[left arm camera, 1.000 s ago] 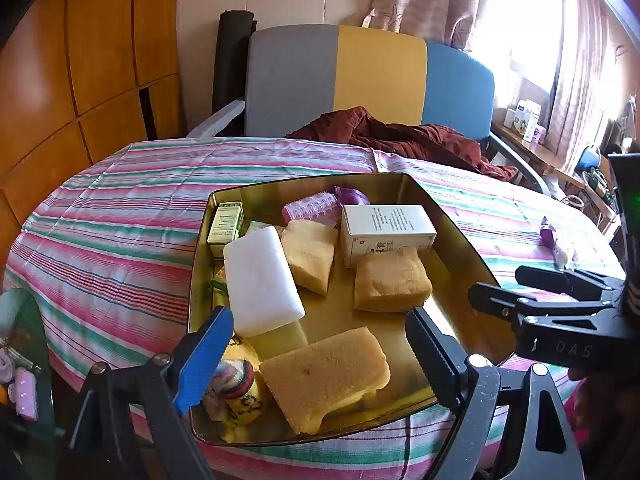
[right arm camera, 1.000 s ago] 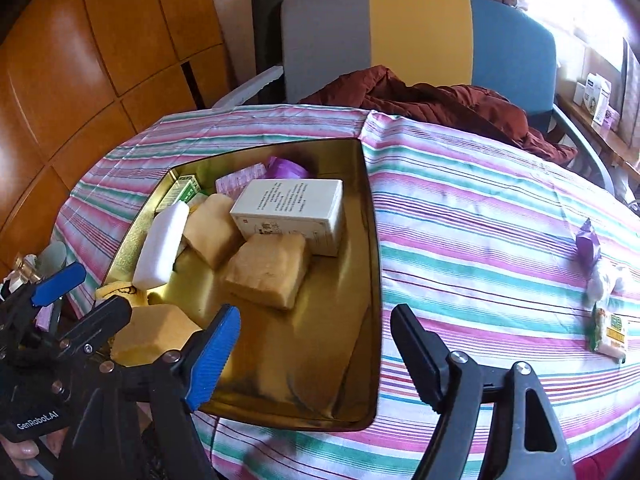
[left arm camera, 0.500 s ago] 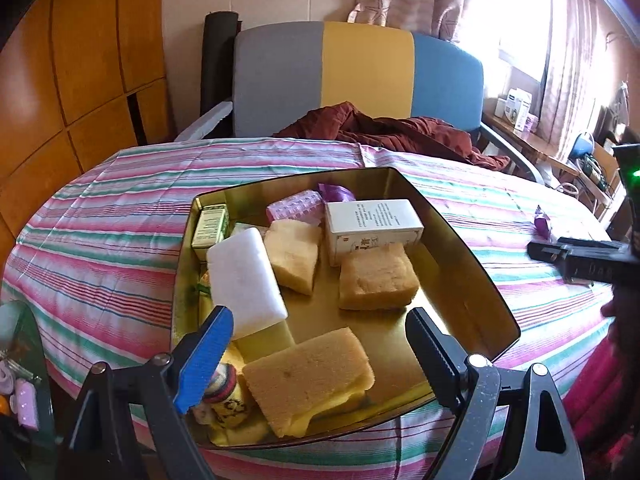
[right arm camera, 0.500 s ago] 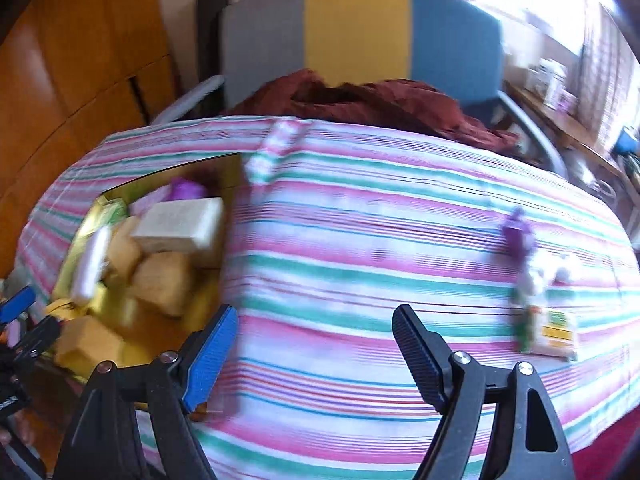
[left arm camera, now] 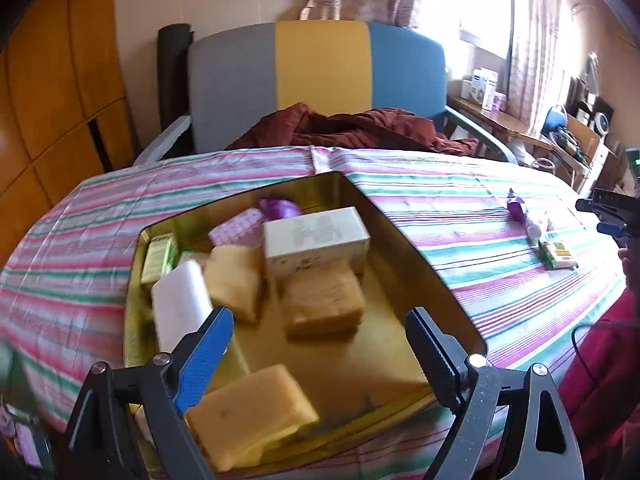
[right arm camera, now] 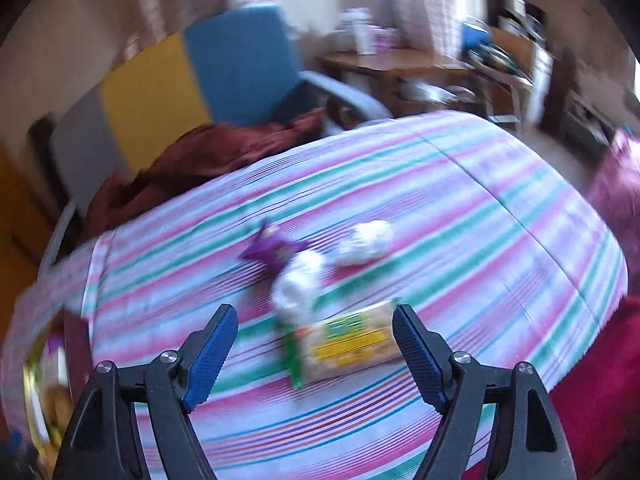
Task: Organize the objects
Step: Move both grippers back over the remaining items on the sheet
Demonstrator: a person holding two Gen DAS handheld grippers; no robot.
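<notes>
Bare cloth (right arm camera: 460,208) surrounds the clustered packets (right arm camera: 344,344).

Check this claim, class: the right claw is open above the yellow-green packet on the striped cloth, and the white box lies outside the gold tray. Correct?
Not quite. The left wrist view shows the white box inside the gold tray. The right claw is open above the yellow-green packet on the striped cloth.

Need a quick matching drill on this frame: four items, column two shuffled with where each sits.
Items:
1. white carton
2. yellow-green snack packet
3. purple wrapper
4. maroon cloth

Places:
A. on the chair behind the table
B. in the gold tin
C. between the open right tool's tips
D. on the striped cloth, beyond the white wrapped pieces

Pairs: 1-B, 2-C, 3-D, 4-A
</notes>
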